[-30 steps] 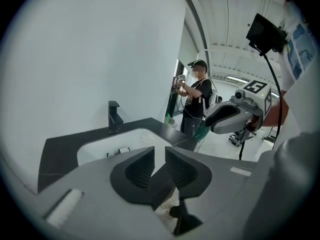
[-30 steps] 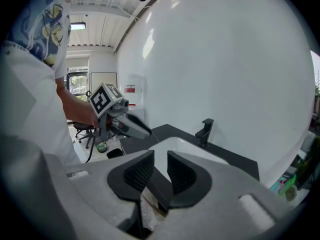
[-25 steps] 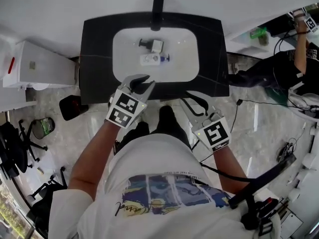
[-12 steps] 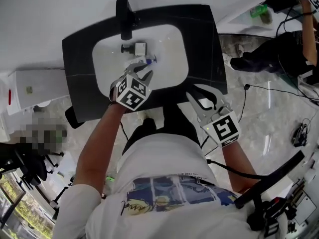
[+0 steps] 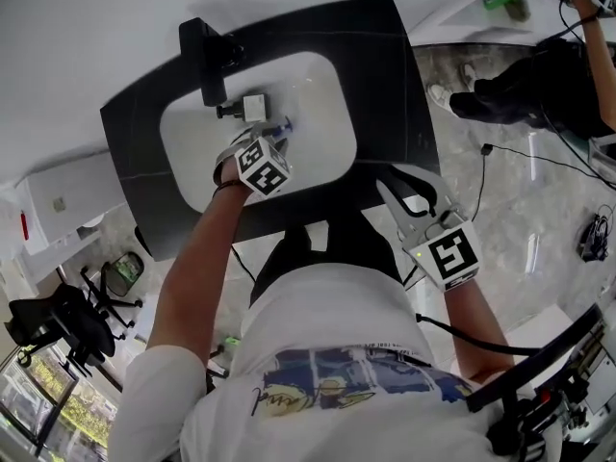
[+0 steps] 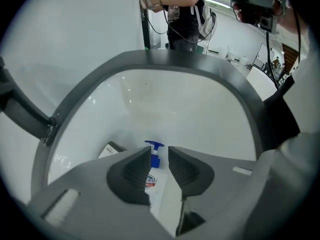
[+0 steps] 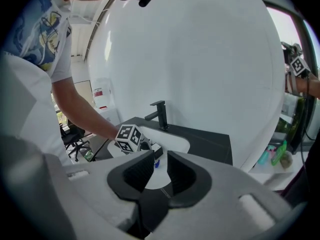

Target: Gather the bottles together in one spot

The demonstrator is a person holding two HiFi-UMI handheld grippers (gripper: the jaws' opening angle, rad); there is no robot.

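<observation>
While its empty jaws, just opening halfway, are hovering above the blue-pump bottle, the left gripper is likely needing to straddle it squarely, the right gripper idling ajar, empty.

bottles in sink, faucet behind

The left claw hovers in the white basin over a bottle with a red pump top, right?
Not red: the left gripper view shows that the pump top is blue. The rest holds: the left claw hovers in the white basin over that bottle. Its jaws have just been opening, with the bottle in line between them, not gripped.
</observation>
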